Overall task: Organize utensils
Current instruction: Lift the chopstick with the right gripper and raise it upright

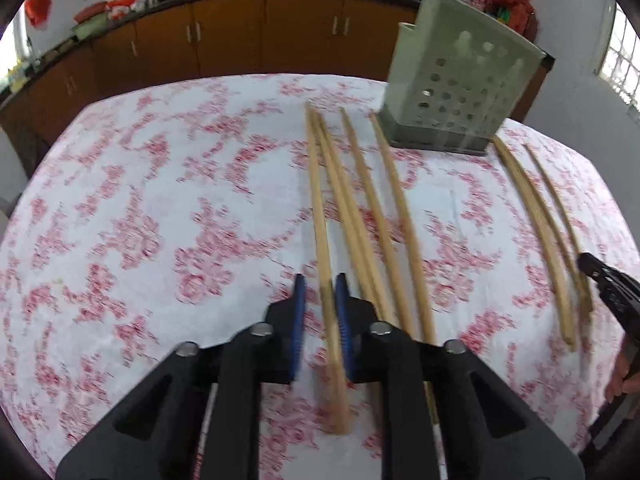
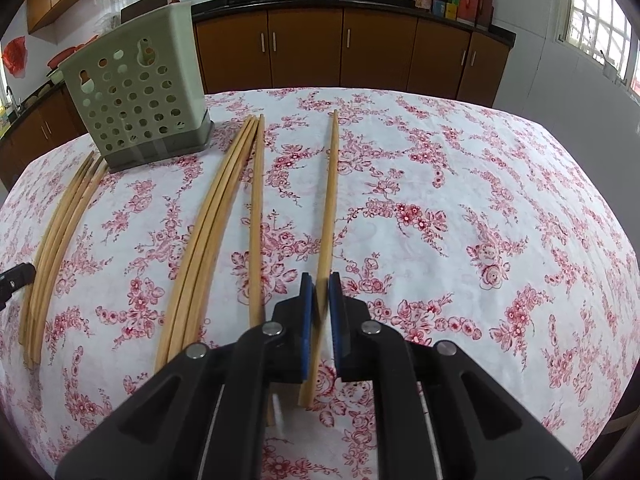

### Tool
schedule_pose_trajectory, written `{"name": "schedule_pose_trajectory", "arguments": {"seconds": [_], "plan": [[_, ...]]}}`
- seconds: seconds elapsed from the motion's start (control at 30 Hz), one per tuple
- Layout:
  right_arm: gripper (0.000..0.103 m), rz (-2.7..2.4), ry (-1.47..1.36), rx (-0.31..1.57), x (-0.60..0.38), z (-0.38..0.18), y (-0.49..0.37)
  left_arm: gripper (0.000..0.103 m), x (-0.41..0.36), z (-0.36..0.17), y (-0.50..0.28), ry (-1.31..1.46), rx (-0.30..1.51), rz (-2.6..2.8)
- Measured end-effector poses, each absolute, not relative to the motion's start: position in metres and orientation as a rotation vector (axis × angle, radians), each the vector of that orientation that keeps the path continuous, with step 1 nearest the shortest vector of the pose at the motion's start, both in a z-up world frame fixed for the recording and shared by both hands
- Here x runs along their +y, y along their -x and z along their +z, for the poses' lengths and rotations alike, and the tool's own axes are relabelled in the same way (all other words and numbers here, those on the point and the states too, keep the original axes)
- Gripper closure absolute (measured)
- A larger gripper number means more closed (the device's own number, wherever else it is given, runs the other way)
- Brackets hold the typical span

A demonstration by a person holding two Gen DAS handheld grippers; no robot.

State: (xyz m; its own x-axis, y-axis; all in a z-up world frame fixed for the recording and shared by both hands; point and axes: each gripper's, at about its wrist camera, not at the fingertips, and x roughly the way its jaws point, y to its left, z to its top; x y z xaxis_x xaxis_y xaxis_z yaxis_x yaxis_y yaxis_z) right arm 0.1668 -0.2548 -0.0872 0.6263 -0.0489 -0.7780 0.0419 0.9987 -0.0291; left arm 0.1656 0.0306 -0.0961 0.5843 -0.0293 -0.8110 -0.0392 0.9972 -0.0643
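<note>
Several wooden chopsticks lie lengthwise on the floral tablecloth (image 1: 160, 208). A green perforated utensil holder (image 1: 456, 80) stands at the far side, and it also shows in the right wrist view (image 2: 136, 92). My left gripper (image 1: 320, 292) straddles the leftmost chopstick (image 1: 320, 216) with its blue pads a little apart from the stick. My right gripper (image 2: 321, 292) is closed around the rightmost chopstick (image 2: 331, 184), which runs between its pads. Other chopsticks lie in groups at left (image 2: 60, 240) and centre (image 2: 216, 216).
The right gripper's black tip (image 1: 608, 280) shows at the right edge of the left wrist view. Brown kitchen cabinets (image 2: 304, 44) stand beyond the table, with woks on the counter. Windows are on the right wall.
</note>
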Motion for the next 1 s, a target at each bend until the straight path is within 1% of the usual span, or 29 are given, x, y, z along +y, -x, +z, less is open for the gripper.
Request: {"name": "schedule_pose_trajectory", "arguments": {"seconds": [0.03,0.17,0.43,0.8,1.0], "plan": [[0.092,-0.057,0.012,0.889,-0.255,-0.087,-0.167,0.094,0.033,-0.097,-0.168,0.08,0.945,0.018],[0.095,-0.086,-0.003,0.879,-0.263,-0.088,-0.171,0.094,0.049,-0.098,-0.176,0.101,0.936,0.07],[0.095,-0.133,-0.053,0.875,-0.284,-0.09,-0.181,0.094,0.068,-0.099,-0.183,0.08,0.923,0.081],[0.093,-0.114,-0.05,0.877,-0.287,-0.092,-0.175,0.093,0.072,-0.097,-0.151,0.078,0.886,-0.01],[0.093,-0.11,-0.056,0.876,-0.287,-0.092,-0.171,0.093,0.07,-0.097,-0.148,0.078,0.882,-0.01]]}}
